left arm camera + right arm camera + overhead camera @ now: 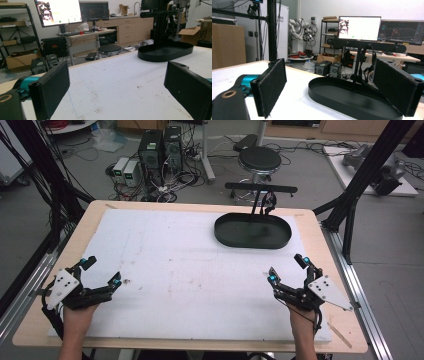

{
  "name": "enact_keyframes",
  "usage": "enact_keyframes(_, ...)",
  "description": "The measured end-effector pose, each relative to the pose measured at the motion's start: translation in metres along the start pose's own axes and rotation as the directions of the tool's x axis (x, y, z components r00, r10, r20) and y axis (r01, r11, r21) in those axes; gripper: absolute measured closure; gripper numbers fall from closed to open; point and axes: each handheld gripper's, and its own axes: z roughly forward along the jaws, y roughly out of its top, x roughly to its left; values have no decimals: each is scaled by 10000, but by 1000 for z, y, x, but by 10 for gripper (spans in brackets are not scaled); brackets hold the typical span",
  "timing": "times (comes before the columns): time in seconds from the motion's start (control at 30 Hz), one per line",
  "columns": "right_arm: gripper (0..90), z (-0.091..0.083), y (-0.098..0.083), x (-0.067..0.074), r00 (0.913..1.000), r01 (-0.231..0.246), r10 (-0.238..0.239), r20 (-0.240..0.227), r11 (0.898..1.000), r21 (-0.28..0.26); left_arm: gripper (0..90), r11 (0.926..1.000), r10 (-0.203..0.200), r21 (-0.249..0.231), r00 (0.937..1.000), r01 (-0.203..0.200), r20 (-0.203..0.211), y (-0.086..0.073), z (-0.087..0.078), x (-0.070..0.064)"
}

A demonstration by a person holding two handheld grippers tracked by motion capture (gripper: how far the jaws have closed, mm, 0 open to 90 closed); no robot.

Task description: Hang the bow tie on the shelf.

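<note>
My left gripper rests at the table's near left edge, jaws wide apart and empty; in its own view the left gripper frames bare white mat. My right gripper sits at the near right, also open with nothing between its jaws. A black oval tray lies empty at the far right of the mat, ahead of the right gripper. The right gripper looks straight at the tray, and the tray appears far off in the left gripper view.
A white mat with faint stains covers the wooden table. A black stand with a crossbar rises behind the tray. A stool and computer boxes are on the floor beyond the table.
</note>
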Motion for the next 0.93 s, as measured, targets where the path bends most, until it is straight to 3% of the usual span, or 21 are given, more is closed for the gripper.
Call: enact_keyframes(0.93, 115, -4, -4, 0, 10000, -93, 93, 13, 9999, 104, 68, 10000, -22, 18, 10000, 22, 57, 0, 3, 0)
